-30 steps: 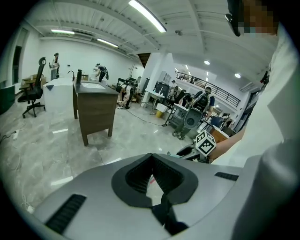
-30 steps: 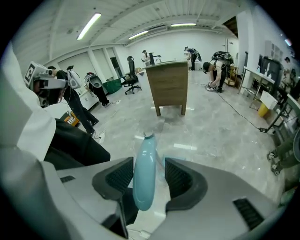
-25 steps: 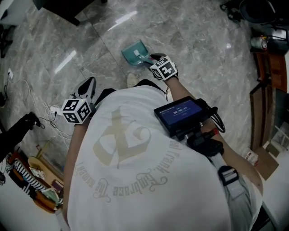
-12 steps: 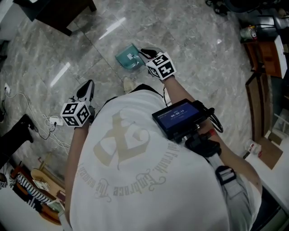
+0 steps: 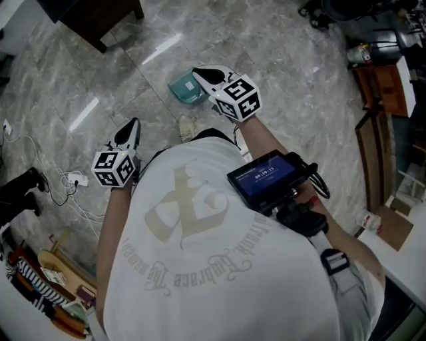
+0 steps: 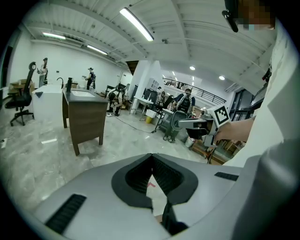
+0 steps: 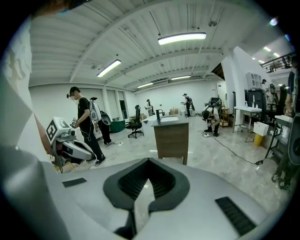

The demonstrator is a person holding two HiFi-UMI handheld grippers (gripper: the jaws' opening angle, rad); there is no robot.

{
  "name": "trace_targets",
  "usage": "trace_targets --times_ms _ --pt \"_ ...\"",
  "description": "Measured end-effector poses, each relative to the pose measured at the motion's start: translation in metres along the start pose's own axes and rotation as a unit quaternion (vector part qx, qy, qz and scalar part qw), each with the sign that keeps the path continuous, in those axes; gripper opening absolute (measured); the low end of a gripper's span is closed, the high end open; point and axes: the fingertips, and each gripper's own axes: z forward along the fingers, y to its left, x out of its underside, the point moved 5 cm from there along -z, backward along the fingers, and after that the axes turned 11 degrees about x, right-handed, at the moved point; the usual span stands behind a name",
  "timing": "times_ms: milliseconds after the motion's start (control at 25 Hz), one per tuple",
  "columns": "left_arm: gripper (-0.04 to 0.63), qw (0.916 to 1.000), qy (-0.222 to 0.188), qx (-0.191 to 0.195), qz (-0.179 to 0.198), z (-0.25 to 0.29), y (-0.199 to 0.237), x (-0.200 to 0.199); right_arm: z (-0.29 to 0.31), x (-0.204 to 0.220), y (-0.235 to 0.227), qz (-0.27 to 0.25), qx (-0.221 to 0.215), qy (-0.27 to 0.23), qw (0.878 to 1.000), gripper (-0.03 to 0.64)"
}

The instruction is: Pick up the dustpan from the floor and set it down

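A teal dustpan [image 5: 184,89] lies on the grey marble floor [image 5: 279,60] in the head view. My right gripper [image 5: 199,70] hangs above its right edge, lifted clear of it. Its jaws have just been closing and now meet at the tips with nothing between them [image 7: 149,160]. My left gripper [image 5: 132,122] is held off to the left, well away from the dustpan. Its jaws also meet at the tips, empty [image 6: 151,154]. The dustpan shows in neither gripper view.
A dark wooden desk [image 5: 93,20] stands at the far left. White cables [image 5: 60,174] trail over the floor on the left. Wooden shelving [image 5: 381,86] lines the right side. A shoe [image 5: 188,126] is just below the dustpan. Other people stand far off [image 7: 84,124].
The right gripper has risen from the dustpan's handle, and its jaws have gone from open to shut. The dustpan stays on the floor. The left gripper has hardly moved.
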Motion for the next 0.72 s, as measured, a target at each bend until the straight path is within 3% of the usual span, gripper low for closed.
trace_targets --times_ms 240,720 --pt "0.011 0.9997 0.003 0.023 0.006 0.011 0.004 -0.013 -0.015 -0.012 0.015 0.022 -0.008 -0.019 1.000 0.017" --pt "0.011 0.9958 0.033 0.078 0.033 0.044 0.000 -0.023 -0.037 0.016 0.005 0.068 0.033 -0.014 0.997 0.017"
